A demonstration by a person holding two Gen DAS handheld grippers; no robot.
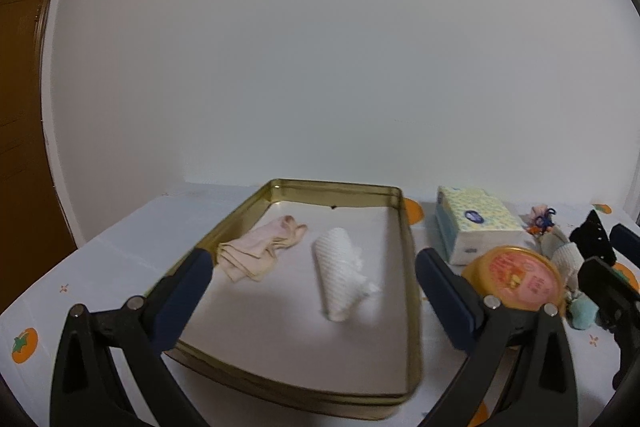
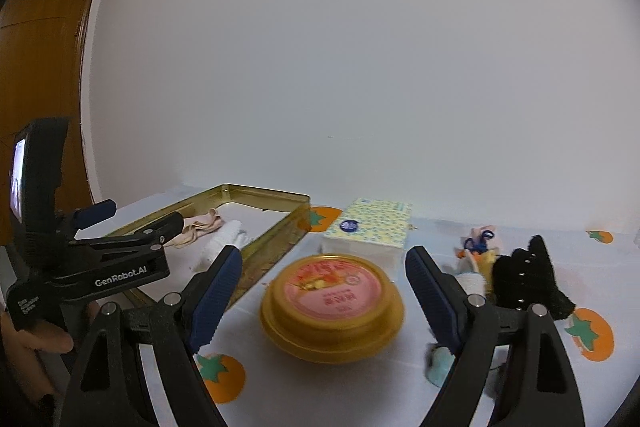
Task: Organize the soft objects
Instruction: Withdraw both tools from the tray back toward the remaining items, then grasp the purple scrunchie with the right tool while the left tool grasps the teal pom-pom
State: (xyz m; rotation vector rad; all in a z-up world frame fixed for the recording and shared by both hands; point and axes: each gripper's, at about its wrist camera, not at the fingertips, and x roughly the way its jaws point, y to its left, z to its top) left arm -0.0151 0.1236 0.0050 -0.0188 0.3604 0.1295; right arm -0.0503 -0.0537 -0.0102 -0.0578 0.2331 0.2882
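Soft objects: two lie inside one gold tin [image 1: 408, 267], a beige cloth [image 1: 260, 247] and a white rolled cloth [image 1: 340, 275], beyond the spread, empty left tongs [image 1: 314, 281]; right tongs [image 2: 324, 281] spread around one round container [image 2: 330, 311], empty, near one tissue pack [image 2: 370, 227] on the surface [image 2: 520, 379]

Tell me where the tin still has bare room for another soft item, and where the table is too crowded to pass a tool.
The gold tin has bare floor in its near half, in front of the beige cloth and white rolled cloth, and along its far wall. Crowded: right of the tin, where the round container, tissue pack and black fuzzy item cluster.
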